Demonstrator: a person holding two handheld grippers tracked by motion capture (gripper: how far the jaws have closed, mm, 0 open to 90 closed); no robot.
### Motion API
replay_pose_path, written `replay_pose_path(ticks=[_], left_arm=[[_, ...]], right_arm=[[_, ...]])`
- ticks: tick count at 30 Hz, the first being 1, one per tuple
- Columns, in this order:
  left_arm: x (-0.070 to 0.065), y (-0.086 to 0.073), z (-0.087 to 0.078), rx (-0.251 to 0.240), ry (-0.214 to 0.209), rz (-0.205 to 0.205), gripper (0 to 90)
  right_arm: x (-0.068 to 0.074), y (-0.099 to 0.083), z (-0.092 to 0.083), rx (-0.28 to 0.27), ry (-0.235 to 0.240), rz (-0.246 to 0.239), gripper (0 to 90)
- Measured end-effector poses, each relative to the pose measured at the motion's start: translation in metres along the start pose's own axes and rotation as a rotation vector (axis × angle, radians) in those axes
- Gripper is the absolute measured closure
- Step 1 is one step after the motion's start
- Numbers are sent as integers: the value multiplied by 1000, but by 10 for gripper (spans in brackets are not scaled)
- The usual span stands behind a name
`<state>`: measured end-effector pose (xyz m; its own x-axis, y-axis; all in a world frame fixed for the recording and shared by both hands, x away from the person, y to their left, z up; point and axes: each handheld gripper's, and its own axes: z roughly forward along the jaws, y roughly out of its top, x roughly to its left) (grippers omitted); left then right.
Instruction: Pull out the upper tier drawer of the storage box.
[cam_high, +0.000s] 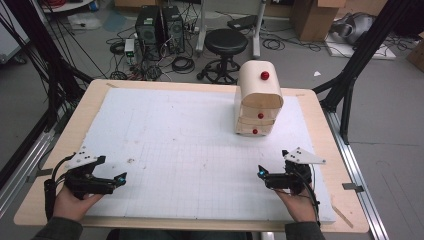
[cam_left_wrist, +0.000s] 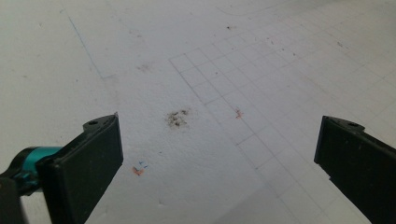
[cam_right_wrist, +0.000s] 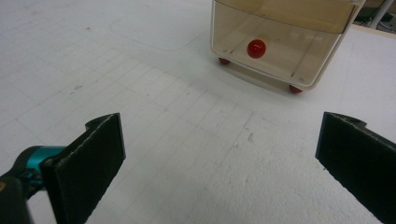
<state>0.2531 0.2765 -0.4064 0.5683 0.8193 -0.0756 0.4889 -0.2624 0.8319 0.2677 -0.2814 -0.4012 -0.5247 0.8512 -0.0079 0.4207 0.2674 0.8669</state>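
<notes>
Both hand-held grippers sit at the near edge of the surface (cam_high: 150, 87), nothing in either. Looks like a start pose.

Left hand-held gripper (cam_high: 120, 178): at about 7 o'clock on the white foam board (cam_high: 190, 150), held low in the person's left hand (cam_high: 75, 202), tips pointing toward board centre. Jaws spread wide in the left gripper view, bare gridded foam between them, plus a dark smudge (cam_left_wrist: 177, 119) just ahead. Released.

Right hand-held gripper (cam_high: 261, 173): at about 5 o'clock, in the right hand (cam_high: 300, 202), tips pointing in and slightly forward. Jaws also wide apart, nothing between. Released.

Thing nearest the work: a small cream drawer unit (cam_high: 257, 97) at roughly 1 o'clock on the board, well apart from both grippers, nearer the right one. Rounded top, red knob (cam_high: 264, 75) on the upper front, two more red knobs below on the stacked drawers. The fronts face the person, so the knobs can be reached head-on.

The right gripper view looks toward the unit's base (cam_right_wrist: 280, 42): translucent bottom drawer, its red knob (cam_right_wrist: 256, 48) slightly right of centre, small red feet under it. The right side is already roughly lined up on that knob, so I'd guess it does the pulling.

Wide jaws make sense: the knobs are small and round, easy to straddle before pinching. The unit looks light and may slide on the foam when pulled; the left could brace it.
</notes>
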Motion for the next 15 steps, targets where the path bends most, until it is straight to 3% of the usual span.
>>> replay_pose_path(ticks=[15], left_arm=[[1,-1,-3,2,3,-4,17]], right_arm=[[0,2,6,7,14,-8,3]])
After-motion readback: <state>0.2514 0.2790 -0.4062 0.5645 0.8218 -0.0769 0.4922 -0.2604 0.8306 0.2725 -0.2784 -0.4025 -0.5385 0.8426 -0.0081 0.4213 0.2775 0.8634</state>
